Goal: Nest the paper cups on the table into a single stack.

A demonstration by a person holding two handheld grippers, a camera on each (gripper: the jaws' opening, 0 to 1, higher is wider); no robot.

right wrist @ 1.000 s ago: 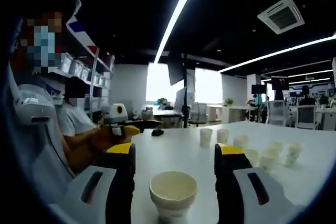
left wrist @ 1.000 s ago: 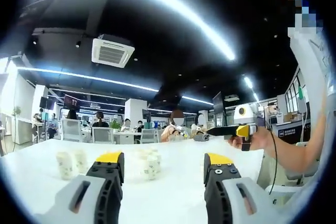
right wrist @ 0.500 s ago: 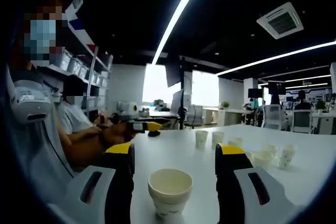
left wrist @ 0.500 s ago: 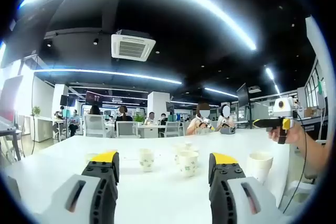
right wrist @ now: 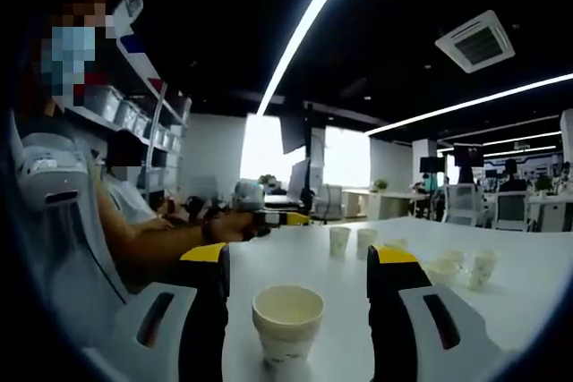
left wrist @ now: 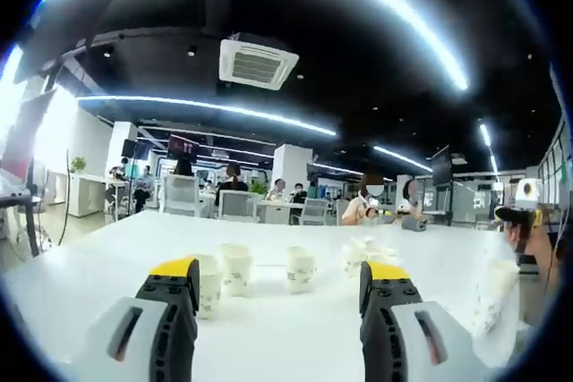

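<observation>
Looking along the left gripper (left wrist: 277, 288), its two yellow-tipped jaws stand wide apart and hold nothing above the white table (left wrist: 107, 248). Between and beyond them stand several paper cups: one cup (left wrist: 208, 284) is partly hidden behind the left jaw, a second cup (left wrist: 236, 269) just beside it, a third cup (left wrist: 300, 268) near the middle, and a blurred group of cups (left wrist: 365, 252) farther back. At the right edge a tilted cup (left wrist: 494, 297) leans near the table border, and a hand with the other gripper (left wrist: 519, 216) is above it. Far behind, people sit at desks (left wrist: 269, 207) under a ceiling vent (left wrist: 258, 63). The right gripper view gives what the first does not: the right gripper (right wrist: 295, 288) is also released, jaws well apart, and an upright cup (right wrist: 287, 321) stands between them, touching neither. A forearm (right wrist: 157, 243) reaches in from the left, and a seated person (right wrist: 125, 190) is behind it. More cups (right wrist: 351, 241) stand farther on the table (right wrist: 537, 266).
</observation>
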